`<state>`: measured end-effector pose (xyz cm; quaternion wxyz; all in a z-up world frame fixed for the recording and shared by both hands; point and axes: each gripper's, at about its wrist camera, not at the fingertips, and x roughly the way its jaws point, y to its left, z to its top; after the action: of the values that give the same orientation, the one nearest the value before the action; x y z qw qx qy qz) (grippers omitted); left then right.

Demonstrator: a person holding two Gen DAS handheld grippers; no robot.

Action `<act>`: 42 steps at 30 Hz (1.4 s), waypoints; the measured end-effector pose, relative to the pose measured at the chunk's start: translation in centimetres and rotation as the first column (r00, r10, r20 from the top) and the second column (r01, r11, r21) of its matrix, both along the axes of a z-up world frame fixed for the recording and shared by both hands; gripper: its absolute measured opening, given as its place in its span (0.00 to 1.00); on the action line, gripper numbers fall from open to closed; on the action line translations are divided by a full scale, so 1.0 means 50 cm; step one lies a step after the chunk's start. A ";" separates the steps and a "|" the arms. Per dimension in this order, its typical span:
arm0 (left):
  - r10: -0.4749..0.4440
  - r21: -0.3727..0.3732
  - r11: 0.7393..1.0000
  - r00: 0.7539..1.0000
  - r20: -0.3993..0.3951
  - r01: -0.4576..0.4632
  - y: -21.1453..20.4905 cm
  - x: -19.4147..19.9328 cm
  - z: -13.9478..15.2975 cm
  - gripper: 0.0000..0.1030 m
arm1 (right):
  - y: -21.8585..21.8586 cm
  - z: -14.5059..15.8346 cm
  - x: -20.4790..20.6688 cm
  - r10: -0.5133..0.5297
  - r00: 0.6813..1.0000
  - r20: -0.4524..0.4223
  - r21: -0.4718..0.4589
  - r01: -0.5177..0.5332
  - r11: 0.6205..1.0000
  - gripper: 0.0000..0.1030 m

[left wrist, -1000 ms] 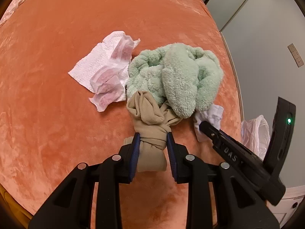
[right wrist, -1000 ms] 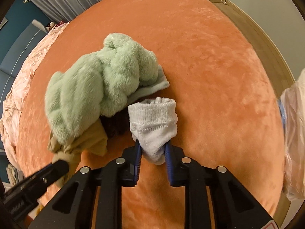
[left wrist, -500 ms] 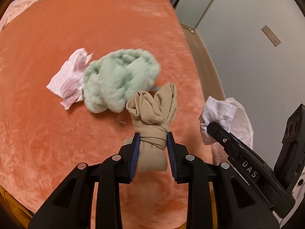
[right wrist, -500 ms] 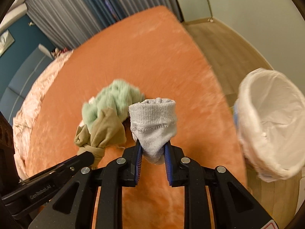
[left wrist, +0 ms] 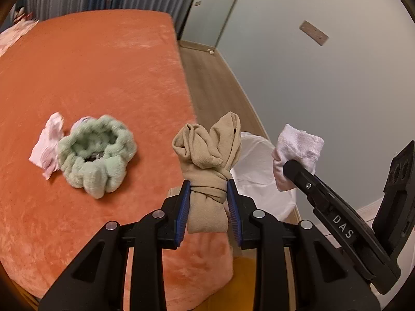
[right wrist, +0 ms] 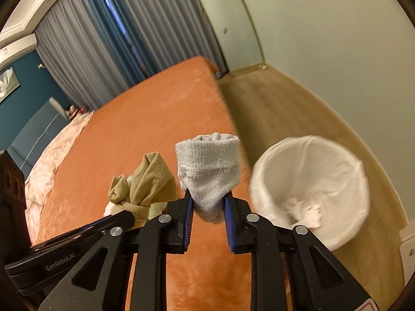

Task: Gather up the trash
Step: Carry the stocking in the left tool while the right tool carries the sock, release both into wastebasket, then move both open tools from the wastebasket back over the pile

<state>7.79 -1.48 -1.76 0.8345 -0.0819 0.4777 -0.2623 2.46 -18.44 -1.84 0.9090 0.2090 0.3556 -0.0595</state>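
Observation:
My left gripper (left wrist: 208,189) is shut on a knotted tan stocking (left wrist: 207,155) and holds it in the air over the bed's edge. My right gripper (right wrist: 207,199) is shut on a white sock (right wrist: 208,163), lifted beside it; the sock also shows in the left wrist view (left wrist: 298,147). A bin lined with a white bag (right wrist: 311,181) stands on the floor to the right of the bed, with some white paper inside. In the left wrist view the bin (left wrist: 259,171) lies partly hidden behind the stocking.
A fluffy green cloth (left wrist: 96,153) and a crumpled pink-white tissue (left wrist: 48,145) lie on the orange bed (left wrist: 103,64). Wooden floor (right wrist: 298,103), pale walls and a closed door are to the right. Grey curtains hang behind the bed.
Both grippers have lifted off the bed with their items and swung right toward the bin. The green cloth and tissue stay on the bed, now farther left.

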 end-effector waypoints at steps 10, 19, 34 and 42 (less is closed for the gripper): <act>-0.107 -0.012 0.994 0.992 0.065 0.108 -0.129 -0.026 0.054 0.27 | -0.114 0.027 -0.070 -0.118 0.992 0.043 0.006 0.118 0.993 0.20; -0.182 0.002 0.983 0.979 0.087 0.182 -0.217 -0.047 0.062 0.27 | -0.158 0.019 -0.099 -0.165 0.985 0.043 0.013 0.165 0.986 0.20; -0.162 0.034 0.987 0.981 0.106 0.160 -0.269 -0.025 0.041 0.57 | -0.187 0.014 -0.099 -0.216 0.975 0.044 -0.033 0.217 0.976 0.46; -0.108 0.033 0.994 0.990 0.088 0.106 -0.236 -0.003 0.033 0.58 | -0.184 0.015 -0.102 -0.220 0.974 0.051 -0.037 0.222 0.974 0.54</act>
<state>7.66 -13.30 -0.14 0.8408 -0.0324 0.4472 -0.3033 -2.62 -27.64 -1.09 0.9091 0.2293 0.3072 -0.1631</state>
